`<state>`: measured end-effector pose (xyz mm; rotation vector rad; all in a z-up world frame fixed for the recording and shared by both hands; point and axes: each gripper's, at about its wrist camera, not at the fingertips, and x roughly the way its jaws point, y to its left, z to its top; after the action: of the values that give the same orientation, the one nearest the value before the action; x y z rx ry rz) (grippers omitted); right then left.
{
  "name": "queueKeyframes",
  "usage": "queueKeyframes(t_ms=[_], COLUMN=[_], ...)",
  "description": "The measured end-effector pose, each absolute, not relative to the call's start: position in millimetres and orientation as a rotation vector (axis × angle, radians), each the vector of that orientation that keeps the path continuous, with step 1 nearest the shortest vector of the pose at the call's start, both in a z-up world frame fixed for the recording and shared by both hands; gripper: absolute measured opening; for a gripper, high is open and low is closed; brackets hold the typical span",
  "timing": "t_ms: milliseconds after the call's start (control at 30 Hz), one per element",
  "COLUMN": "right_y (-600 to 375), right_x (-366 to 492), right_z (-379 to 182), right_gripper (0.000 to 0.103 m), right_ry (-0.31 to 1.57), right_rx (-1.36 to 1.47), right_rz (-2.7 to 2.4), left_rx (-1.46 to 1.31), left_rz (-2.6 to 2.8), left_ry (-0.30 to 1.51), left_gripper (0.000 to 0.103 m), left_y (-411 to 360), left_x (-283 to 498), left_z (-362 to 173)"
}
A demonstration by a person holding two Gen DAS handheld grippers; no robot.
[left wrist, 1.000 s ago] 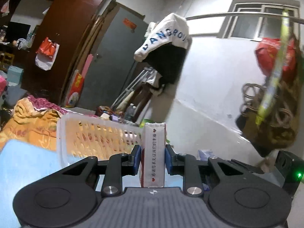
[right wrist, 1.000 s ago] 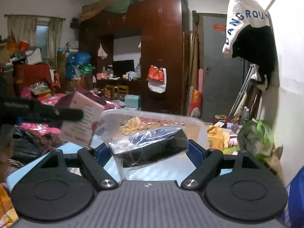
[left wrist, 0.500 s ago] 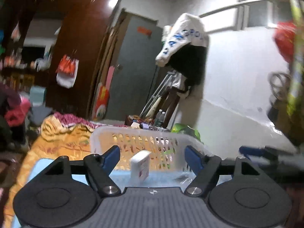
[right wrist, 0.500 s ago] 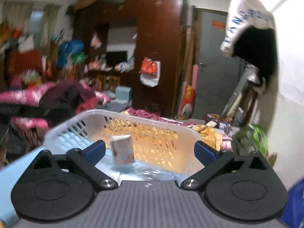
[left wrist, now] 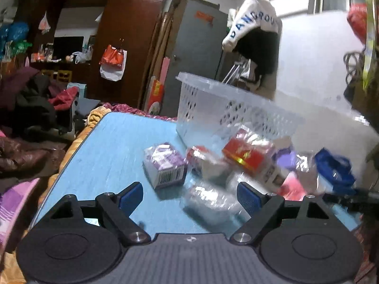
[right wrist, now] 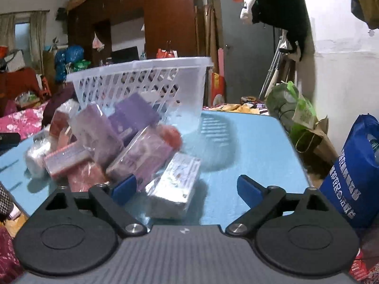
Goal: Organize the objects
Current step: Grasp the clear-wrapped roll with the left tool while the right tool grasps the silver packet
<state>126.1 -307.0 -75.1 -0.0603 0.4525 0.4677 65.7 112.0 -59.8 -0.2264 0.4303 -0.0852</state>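
A clear perforated plastic basket [left wrist: 227, 108] [right wrist: 151, 82] stands at the back of the blue table [left wrist: 113, 151] [right wrist: 248, 146]. In front of it lies a heap of wrapped packets and boxes: a purple-and-white box [left wrist: 165, 165], a red box [left wrist: 244, 153], purple packets [right wrist: 139, 156] and a pale wrapped pack [right wrist: 175, 177]. My left gripper [left wrist: 189, 196] is open and empty, low over the table just before the purple-and-white box. My right gripper [right wrist: 187, 187] is open and empty, with the pale pack between its fingers' line.
A blue shopping bag [right wrist: 353, 172] and a green bag [right wrist: 291, 108] stand off the table's right edge. Piled clothes [left wrist: 35, 104] lie to the left. A dark wardrobe [right wrist: 165, 23], a grey door [left wrist: 196, 54] and hanging clothes [left wrist: 255, 35] are behind.
Both grippers let go of their items and opened. Both then pulled back and dropped low, from over the basket to the heap of packets in front of it.
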Motion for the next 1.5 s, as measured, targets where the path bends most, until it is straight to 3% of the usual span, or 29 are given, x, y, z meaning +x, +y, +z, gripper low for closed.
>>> queueKeyframes(t_ms=[33,100,133,267,567,667,767,1133,1500], right_y=[-306,-300,-298,-299,-301,-301,-301,-307,-311], right_x=[127,128,127,126,116,116,114,110,110], right_z=[-74,-76,-77,-80,-82,-82,-82,-78,-34], right_gripper=[0.081,0.062,0.058,0.05,0.05,0.049,0.049,0.049,0.049], right_ry=[0.454,0.465,0.471,0.463,0.447,0.442,0.441,0.415,0.303], right_rx=[-0.06,-0.083,-0.089,-0.078,-0.043,-0.045,-0.042,-0.01,-0.002], right_rz=[0.474,0.475,0.475,0.47,0.486,0.482,0.484,0.484,0.557], left_rx=[-0.223,-0.227,-0.224,-0.223,-0.188,-0.194,-0.215,-0.258,-0.277], left_rz=[-0.082,-0.082,-0.08,-0.068,-0.064,-0.072,-0.079,-0.104,-0.18], left_ry=[0.437,0.448,0.454,0.447,0.455,0.45,0.442,0.317,0.221], left_gripper=[0.089,0.089,0.089,0.088,0.083,0.07,0.065,0.064,0.064], left_y=[112,111,110,105,91,91,93,97,101], left_x=[66,68,69,67,72,74,73,57,56], left_z=[-63,-67,-68,-71,-81,-82,-83,-80,-46])
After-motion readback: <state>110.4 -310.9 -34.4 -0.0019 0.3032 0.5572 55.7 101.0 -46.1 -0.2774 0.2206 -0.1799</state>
